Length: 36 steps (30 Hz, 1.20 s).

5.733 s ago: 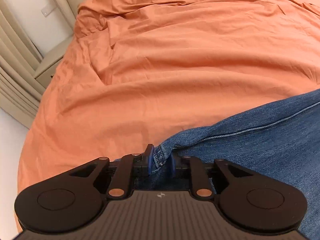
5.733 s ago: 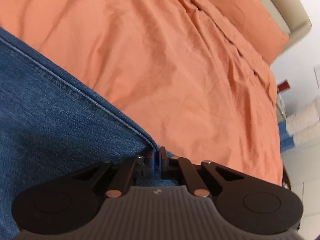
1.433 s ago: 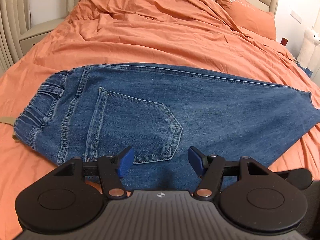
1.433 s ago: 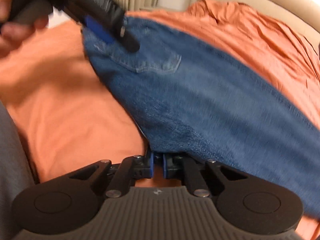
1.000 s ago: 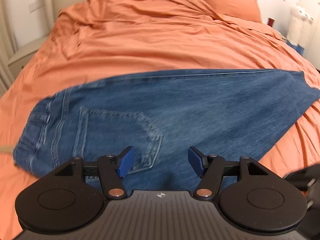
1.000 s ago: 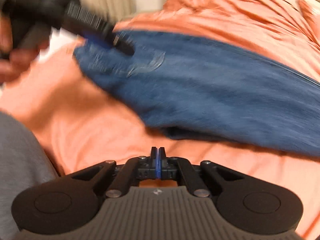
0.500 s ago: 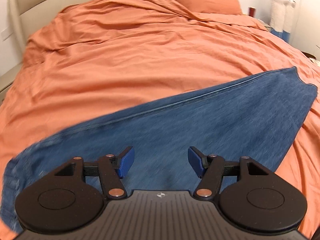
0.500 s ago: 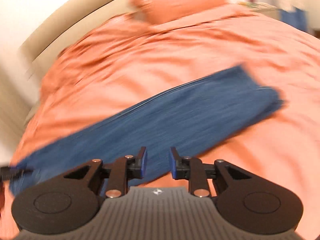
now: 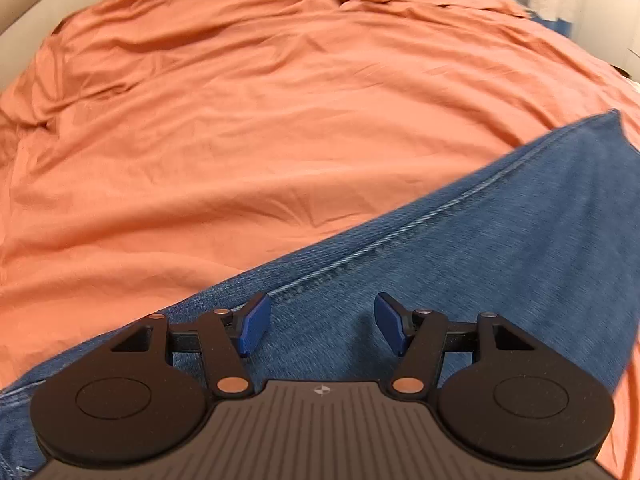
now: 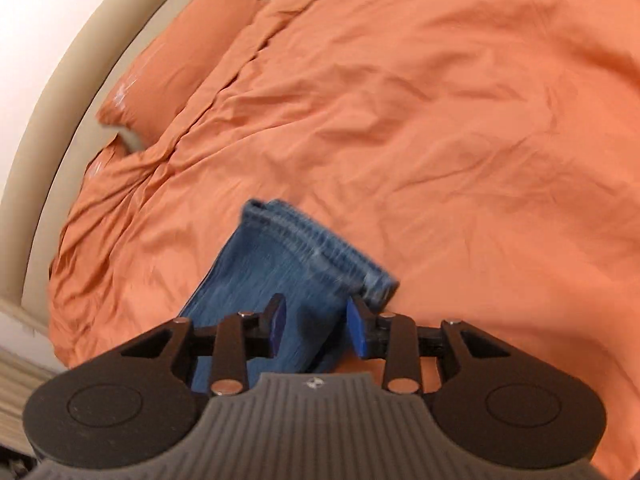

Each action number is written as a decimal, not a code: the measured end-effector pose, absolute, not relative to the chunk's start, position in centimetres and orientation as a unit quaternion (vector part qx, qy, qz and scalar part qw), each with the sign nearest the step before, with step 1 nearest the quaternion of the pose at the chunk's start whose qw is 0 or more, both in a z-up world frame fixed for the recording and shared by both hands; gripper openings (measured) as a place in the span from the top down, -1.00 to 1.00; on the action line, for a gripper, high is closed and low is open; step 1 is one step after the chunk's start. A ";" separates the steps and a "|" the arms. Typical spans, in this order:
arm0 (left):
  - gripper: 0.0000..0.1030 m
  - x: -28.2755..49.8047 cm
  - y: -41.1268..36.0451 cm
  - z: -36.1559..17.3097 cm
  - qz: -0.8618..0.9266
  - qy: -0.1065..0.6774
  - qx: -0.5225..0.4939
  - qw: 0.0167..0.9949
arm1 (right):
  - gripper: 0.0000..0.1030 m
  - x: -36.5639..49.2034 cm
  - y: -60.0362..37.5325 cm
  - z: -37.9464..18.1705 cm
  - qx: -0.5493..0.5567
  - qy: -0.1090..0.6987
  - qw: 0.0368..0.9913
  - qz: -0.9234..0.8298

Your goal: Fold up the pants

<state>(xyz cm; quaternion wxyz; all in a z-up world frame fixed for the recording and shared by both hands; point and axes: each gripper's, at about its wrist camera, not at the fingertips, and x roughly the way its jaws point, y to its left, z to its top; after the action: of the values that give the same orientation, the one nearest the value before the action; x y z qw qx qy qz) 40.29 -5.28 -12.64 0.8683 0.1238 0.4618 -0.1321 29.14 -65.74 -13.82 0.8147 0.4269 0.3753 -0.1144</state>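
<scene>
Pants (image 9: 500,264) lie folded lengthwise on the duvet (image 9: 280,120); crosswise folds remain. Your left gripper (image 9: 320,324) is spread, your right gripper (image 10: 316,330) just parted, both empty.

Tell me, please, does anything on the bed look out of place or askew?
Nothing looks damaged or spilled. The jeans lie flat but slanted across the orange duvet, which is wrinkled. At the leg hem, the near corner looks bunched. Both the left gripper and right gripper hold nothing; the right's jaws have just been opening.
</scene>
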 end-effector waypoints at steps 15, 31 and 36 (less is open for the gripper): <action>-0.36 43.2 -4.2 -15.3 -0.084 0.470 0.077 0.875 | 1.00 29.7 -68.9 -14.1 0.354 0.373 0.841 -0.169; -0.36 42.2 -1.8 -12.0 -0.090 0.447 0.101 0.884 | 0.17 43.1 -63.0 -11.8 0.180 0.407 0.895 -0.010; -0.36 41.1 0.5 -12.5 -0.092 0.456 0.096 0.880 | 0.53 45.3 -62.4 -14.1 0.147 0.438 0.887 0.005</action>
<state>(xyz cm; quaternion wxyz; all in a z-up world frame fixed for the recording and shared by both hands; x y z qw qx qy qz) 41.07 0.49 -12.48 0.8799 0.0963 0.4563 -0.0917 45.34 -62.42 -14.12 0.8871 0.1473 0.4375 0.0046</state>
